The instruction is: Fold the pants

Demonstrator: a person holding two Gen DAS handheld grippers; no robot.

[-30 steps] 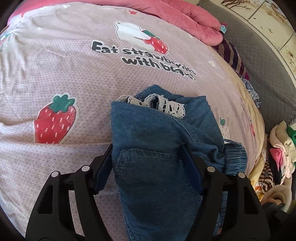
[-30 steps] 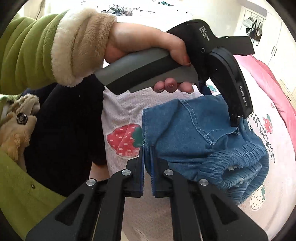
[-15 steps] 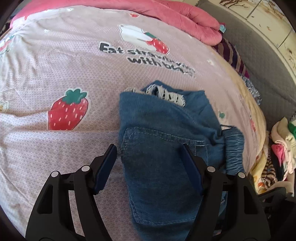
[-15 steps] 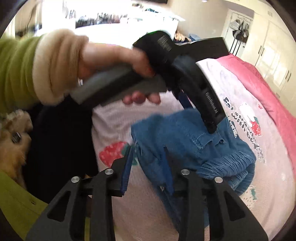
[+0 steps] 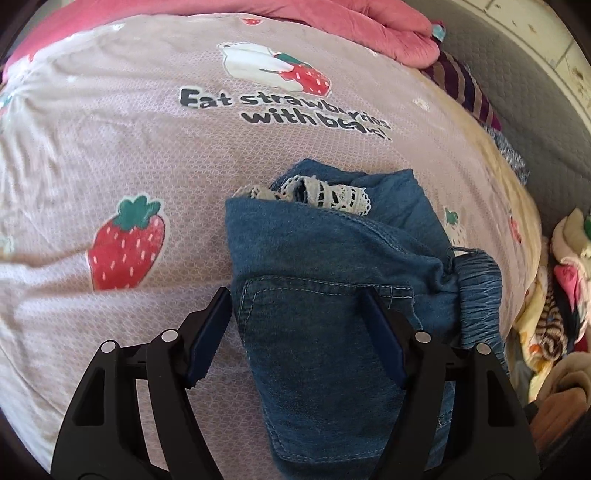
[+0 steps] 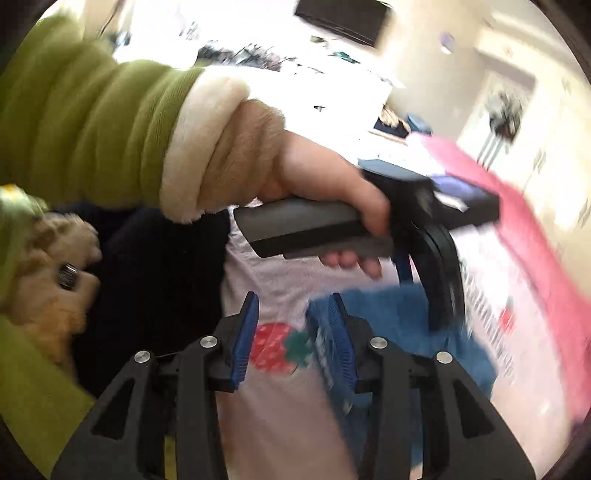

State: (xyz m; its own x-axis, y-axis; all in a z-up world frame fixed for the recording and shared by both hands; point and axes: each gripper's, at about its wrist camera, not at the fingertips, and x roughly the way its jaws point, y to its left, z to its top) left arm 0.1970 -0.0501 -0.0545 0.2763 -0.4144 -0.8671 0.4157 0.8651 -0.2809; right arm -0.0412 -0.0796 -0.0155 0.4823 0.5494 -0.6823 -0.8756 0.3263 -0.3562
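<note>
Bedspread (image 5: pixel 110 155): pinkish-lilac, fine lattice pattern, printed with strawberries and the words "Eat strawberries with bear"; covers most of the left wrist view, also seen under the right gripper

Pink quilt (image 5: pixel 369 22): bunched along the far edge of the bedspread; shown as a blurred pink band in the right wrist view

Pants (image 5: pixel 325 317): blue denim, folded into a compact bundle on the bedspread, right of a large printed strawberry (image 5: pixel 127 247); stitched pocket on top, gathered elastic waistband (image 5: pixel 480 295) bulging at the right side, strip of white lace trim (image 5: pixel 325 192) showing at the far end

Heap of mixed clothes (image 5: pixel 565 302): off the right edge of the bed, colours mixed, items not told apart

Left gripper (image 5: pixel 299 317): black frame, blue pads, jaws wide apart, straddling the near part of the pants; left pad just beside the fabric edge, right pad over the denim; contact not clear, no squeeze visible

Right gripper (image 6: pixel 291 325): black frame, blue ribbed pads, jaws partly apart, just been opening; only bedspread and a printed strawberry in the gap, denim edge beside the right pad; view blurred

Left hand (image 6: pixel 317 184): wrapped round the grey handle of the left gripper, above the pants

Sleeve (image 6: pixel 92 133): green, with cream fleece cuff
</note>
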